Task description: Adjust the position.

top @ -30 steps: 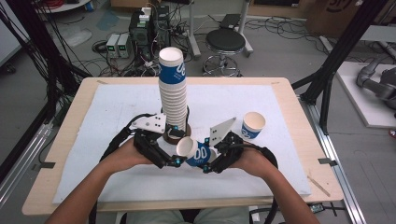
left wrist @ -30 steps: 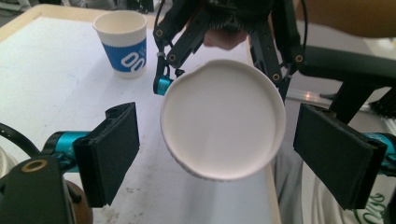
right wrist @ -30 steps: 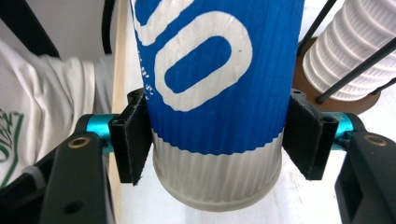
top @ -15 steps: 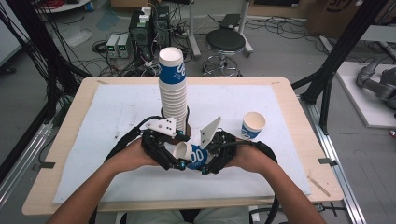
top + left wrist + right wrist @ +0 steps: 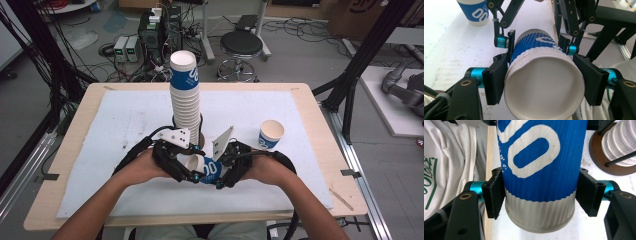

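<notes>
Large white "00" stood on the blue band of the held paper cup [image 5: 537, 165]. The same "00" showed on the standing cup [image 5: 474, 11] on the worktop [image 5: 446, 47].

Beyond the jaws, past the wooden table [image 5: 310, 107] with its white mat [image 5: 125, 120], a black stool [image 5: 241, 44] and what look like electronics boxes [image 5: 127, 47] stand on grey floor [image 5: 310, 60].

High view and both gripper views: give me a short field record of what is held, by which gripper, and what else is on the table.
held item: paper cup, lying sideways above the mat
left gripper: jaws just closed, pads at the rim end
right gripper: pads clamp the base end
cup stack: upright on a holder, behind the grippers
single cup: upright, to the right
surface: white mat on a wooden table
</notes>
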Action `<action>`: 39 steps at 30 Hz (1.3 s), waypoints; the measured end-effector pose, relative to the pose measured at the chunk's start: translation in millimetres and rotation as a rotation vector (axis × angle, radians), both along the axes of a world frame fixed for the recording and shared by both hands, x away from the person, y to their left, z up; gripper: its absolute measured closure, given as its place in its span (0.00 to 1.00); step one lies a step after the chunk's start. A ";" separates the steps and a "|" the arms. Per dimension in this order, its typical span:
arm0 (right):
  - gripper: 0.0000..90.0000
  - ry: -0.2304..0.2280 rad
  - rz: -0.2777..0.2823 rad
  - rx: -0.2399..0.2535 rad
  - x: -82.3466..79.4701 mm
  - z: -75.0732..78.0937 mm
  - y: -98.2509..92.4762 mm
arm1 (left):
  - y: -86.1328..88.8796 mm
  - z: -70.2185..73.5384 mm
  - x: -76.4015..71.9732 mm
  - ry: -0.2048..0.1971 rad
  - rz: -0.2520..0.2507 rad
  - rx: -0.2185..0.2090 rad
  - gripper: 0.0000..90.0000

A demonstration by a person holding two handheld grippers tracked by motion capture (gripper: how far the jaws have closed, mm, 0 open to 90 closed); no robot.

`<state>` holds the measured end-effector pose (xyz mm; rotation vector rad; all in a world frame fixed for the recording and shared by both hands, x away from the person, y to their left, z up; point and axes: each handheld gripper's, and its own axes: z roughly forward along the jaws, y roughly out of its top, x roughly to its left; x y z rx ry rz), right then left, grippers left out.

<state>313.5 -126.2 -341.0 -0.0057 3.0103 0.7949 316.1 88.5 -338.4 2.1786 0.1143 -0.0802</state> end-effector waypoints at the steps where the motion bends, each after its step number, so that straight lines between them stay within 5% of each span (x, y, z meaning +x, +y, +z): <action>1: 0.35 -0.001 -0.002 0.002 0.3 0.5 -0.8 | 0.6 -0.7 -0.4 0.000 0.006 -0.011 0.35; 9: 0.29 -0.005 0.003 0.026 1.7 -3.2 -1.1 | 4.2 -6.6 -2.2 -0.006 0.020 -0.036 0.35; 14: 0.23 0.044 -0.024 0.138 2.5 -3.6 -10.2 | 9.5 -12.4 -1.9 -0.002 0.030 -0.067 0.35; 19: 0.23 0.042 -0.052 0.208 1.9 -5.9 -21.2 | 16.9 -15.9 -2.1 -0.004 0.041 -0.101 0.35; 31: 0.23 0.020 -0.134 0.468 -2.6 -13.5 -57.9 | 33.2 -22.1 -3.9 -0.030 0.085 -0.224 0.34; 39: 0.23 0.017 -0.189 0.550 -7.8 -22.5 -73.8 | 41.5 -25.6 -6.8 -0.053 0.108 -0.318 0.35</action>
